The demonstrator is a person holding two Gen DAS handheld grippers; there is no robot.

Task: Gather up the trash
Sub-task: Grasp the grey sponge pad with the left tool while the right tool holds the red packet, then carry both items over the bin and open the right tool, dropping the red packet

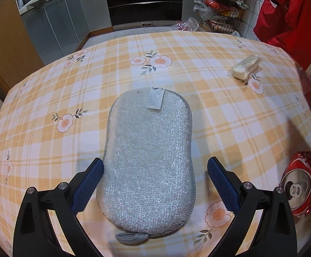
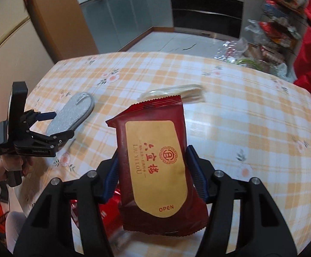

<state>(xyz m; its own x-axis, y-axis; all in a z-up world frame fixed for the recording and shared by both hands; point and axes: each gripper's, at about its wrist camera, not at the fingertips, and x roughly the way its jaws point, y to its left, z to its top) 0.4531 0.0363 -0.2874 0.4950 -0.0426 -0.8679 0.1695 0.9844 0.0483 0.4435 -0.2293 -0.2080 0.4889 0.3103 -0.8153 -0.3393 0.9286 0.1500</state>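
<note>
I take the silver scrubbing pad (image 1: 148, 160) as my landmark on the checked surface (image 1: 48, 98). My left gripper (image 1: 155, 178) hangs over the near end of the pad with its jaws spread wide, one blue finger on each side of it and gripping nothing; the pad's long axis runs straight away from that gripper. My right gripper (image 2: 152, 173) is closed on a dark red snack wrapper (image 2: 155, 162), pinching it across its width so that its long axis points forward and up off the surface. The crushed red can (image 1: 303, 182) lies to the right of the pad's near end, close beside my left gripper. The pale crumpled wrapper (image 1: 246, 67) sits beyond the pad's far end and to its right. With my right gripper full, I judge the can is the left gripper's nearest reach.
</note>
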